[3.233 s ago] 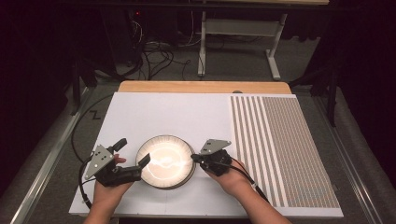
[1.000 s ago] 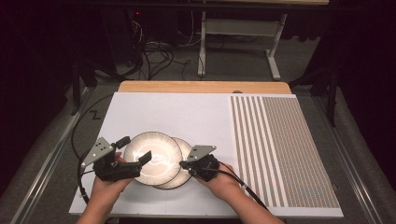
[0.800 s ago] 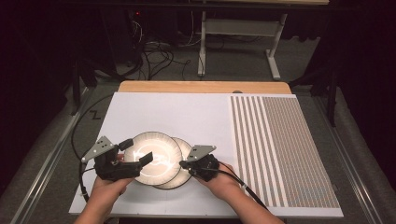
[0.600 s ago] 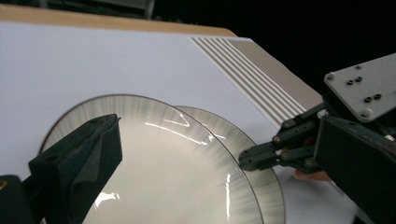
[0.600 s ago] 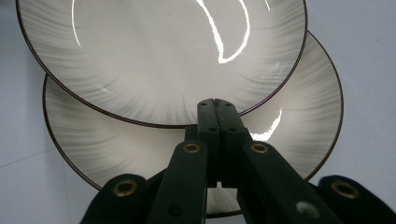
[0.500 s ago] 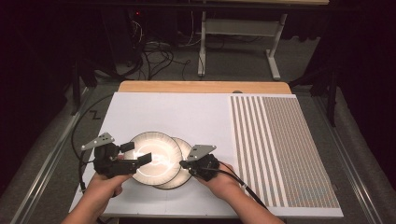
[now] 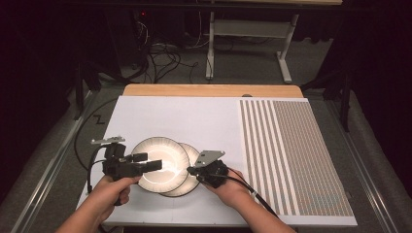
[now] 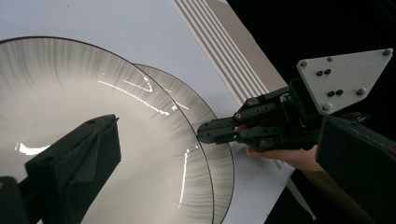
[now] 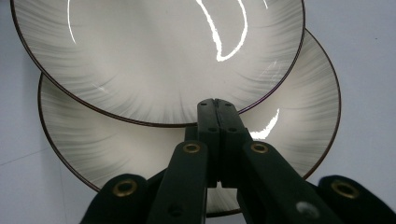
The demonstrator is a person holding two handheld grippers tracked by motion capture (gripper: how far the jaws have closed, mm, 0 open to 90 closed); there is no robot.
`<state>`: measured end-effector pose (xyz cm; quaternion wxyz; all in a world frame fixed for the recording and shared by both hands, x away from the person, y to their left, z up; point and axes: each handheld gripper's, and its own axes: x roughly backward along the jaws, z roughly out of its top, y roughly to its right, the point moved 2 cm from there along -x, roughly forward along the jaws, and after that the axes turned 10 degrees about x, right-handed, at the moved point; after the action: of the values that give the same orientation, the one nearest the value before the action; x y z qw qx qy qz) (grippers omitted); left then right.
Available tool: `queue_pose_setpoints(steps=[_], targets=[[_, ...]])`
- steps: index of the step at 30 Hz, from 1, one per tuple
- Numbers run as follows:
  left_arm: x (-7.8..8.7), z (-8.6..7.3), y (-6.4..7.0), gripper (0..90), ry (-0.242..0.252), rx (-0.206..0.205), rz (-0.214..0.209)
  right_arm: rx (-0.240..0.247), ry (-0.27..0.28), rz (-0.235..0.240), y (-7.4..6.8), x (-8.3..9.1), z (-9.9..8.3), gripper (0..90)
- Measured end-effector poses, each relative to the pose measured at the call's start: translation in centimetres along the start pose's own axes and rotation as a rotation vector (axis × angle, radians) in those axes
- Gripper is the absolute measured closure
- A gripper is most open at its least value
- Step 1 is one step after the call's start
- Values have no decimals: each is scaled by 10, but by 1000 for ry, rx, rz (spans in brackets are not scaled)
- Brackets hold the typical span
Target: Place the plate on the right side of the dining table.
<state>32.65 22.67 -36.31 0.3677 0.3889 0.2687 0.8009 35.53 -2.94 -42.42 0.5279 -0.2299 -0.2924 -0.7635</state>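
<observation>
Upper plate (image 7: 158, 162) overlapping lower plate (image 7: 194, 160), between both grippers.

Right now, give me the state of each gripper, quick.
Left gripper: closed on the rim of the upper plate.
Right gripper: closed, tips over the lower plate; whether they pinch it cannot be told.

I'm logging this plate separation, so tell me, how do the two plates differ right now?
The upper plate sits further toward the person's left and overlaps the lower plate, hiding much of it. The upper plate's whole face shows; of the lower plate just a crescent on its right shows. The left gripper is at the upper plate; the right gripper, jaws closed, presses on the lower plate's face. Both are round, pale and glossy, with grey streaks and a thin dark rim.
</observation>
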Motion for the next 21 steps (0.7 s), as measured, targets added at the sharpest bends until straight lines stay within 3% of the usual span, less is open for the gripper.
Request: queue_pose_setpoints(steps=[3, 10, 14, 16, 21], targets=[[-3, 2, -2, 8, -53, 52, -9, -1, 0, -2, 0, 0, 0, 900], [-5, 5, -5, 9, -119, 126, -8, 1, 2, -3, 0, 0, 0, 900], [-6, 6, -6, 11, -138, 150, -4, 4, 1, -5, 0, 0, 0, 900], [-7, 7, -7, 26, -161, 183, -11, 5, 1, -5, 0, 0, 0, 900], [-5, 10, -9, 70, -163, 222, -25, 6, 1, -6, 0, 0, 0, 900]])
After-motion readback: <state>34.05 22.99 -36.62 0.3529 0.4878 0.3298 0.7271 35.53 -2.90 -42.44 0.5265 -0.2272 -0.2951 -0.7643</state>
